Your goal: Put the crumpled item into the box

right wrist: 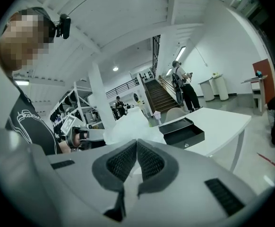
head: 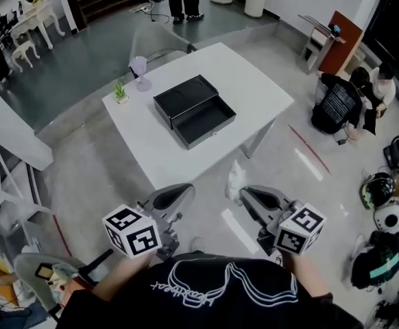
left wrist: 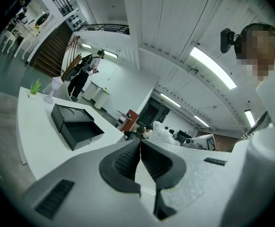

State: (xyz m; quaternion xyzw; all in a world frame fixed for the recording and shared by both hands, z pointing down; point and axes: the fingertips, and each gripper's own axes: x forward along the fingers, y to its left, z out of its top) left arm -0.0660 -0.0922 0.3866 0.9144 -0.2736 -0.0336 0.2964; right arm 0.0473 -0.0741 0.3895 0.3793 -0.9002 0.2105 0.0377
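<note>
A black box (head: 194, 110) with its drawer pulled open lies on the white table (head: 254, 94) ahead of me. It also shows in the left gripper view (left wrist: 73, 124) and the right gripper view (right wrist: 182, 131). My right gripper (head: 243, 192) is shut on a white crumpled item (head: 236, 178), held in the air short of the table's near edge. The item bulges above the jaws in the right gripper view (right wrist: 130, 124). Beside it at the same height, my left gripper (head: 184, 192) is shut with nothing between its pads (left wrist: 128, 160).
A small potted plant (head: 120, 91) and a pale glass (head: 140, 70) stand at the table's far left corner, with a chair (head: 160, 43) behind them. People sit on the floor at the right (head: 340, 101). Gear lies along the right edge (head: 384, 211).
</note>
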